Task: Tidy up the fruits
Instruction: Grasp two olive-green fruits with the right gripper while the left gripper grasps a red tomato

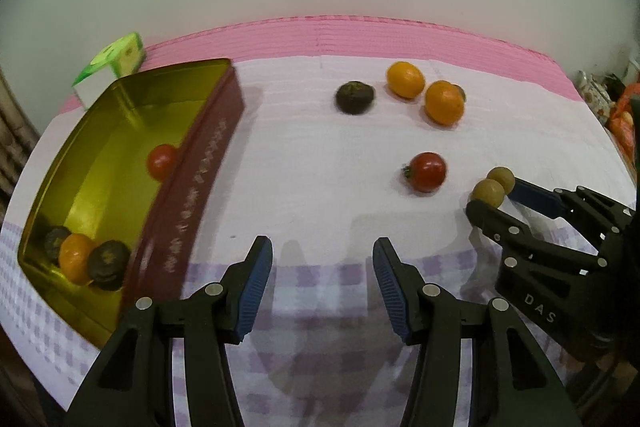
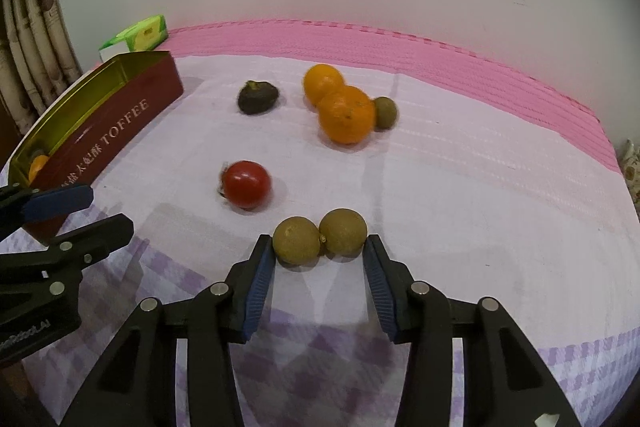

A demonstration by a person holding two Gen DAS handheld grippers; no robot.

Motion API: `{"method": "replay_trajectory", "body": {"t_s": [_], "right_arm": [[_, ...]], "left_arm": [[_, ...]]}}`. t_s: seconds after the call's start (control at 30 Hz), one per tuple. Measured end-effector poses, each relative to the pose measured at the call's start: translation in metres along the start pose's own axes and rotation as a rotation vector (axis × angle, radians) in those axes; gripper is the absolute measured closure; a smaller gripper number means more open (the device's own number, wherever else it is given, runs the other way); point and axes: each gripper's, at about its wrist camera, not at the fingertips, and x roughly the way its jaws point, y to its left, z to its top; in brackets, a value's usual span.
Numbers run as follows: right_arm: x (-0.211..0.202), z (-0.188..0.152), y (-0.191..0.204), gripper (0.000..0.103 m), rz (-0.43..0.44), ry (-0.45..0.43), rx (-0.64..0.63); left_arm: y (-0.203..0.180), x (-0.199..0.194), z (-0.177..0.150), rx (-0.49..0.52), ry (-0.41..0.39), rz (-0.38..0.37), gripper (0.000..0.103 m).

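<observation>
pink-edged tablecloth (image 2: 460,187), right tongs (image 2: 320,251) pinching two brown fruits (image 2: 320,237), left tongs (image 1: 322,267) spread empty, tomato (image 2: 245,183) near

Right gripper (image 2: 319,247) fingers (image 2: 262,269) flanking two longans (image 2: 320,235)

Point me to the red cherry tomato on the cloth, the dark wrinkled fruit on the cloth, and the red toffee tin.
red cherry tomato (image 2: 246,184): right wrist view, middle of its skin.
dark wrinkled fruit (image 2: 258,97): right wrist view, centre of its top.
red toffee tin (image 1: 192,195): left wrist view, outer red side wall.
</observation>
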Motion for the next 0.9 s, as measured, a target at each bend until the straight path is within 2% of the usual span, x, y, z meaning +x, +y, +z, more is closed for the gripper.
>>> {"method": "replay_trajectory", "body": {"t_s": [0.17, 0.43, 0.9], "right_arm": [[-0.003, -0.003, -0.03, 0.061, -0.042, -0.002, 0.051], [-0.005, -0.005, -0.071, 0.06, -0.087, -0.01, 0.131], [-0.003, -0.004, -0.069, 0.06, -0.098, -0.008, 0.124]], "left_arm": [[-0.019, 0.006, 0.006, 0.003, 0.0, -0.046, 0.049], [-0.047, 0.02, 0.017, 0.03, 0.002, -0.075, 0.049], [-0.056, 0.046, 0.037, 0.01, 0.001, -0.075, 0.052]]}}
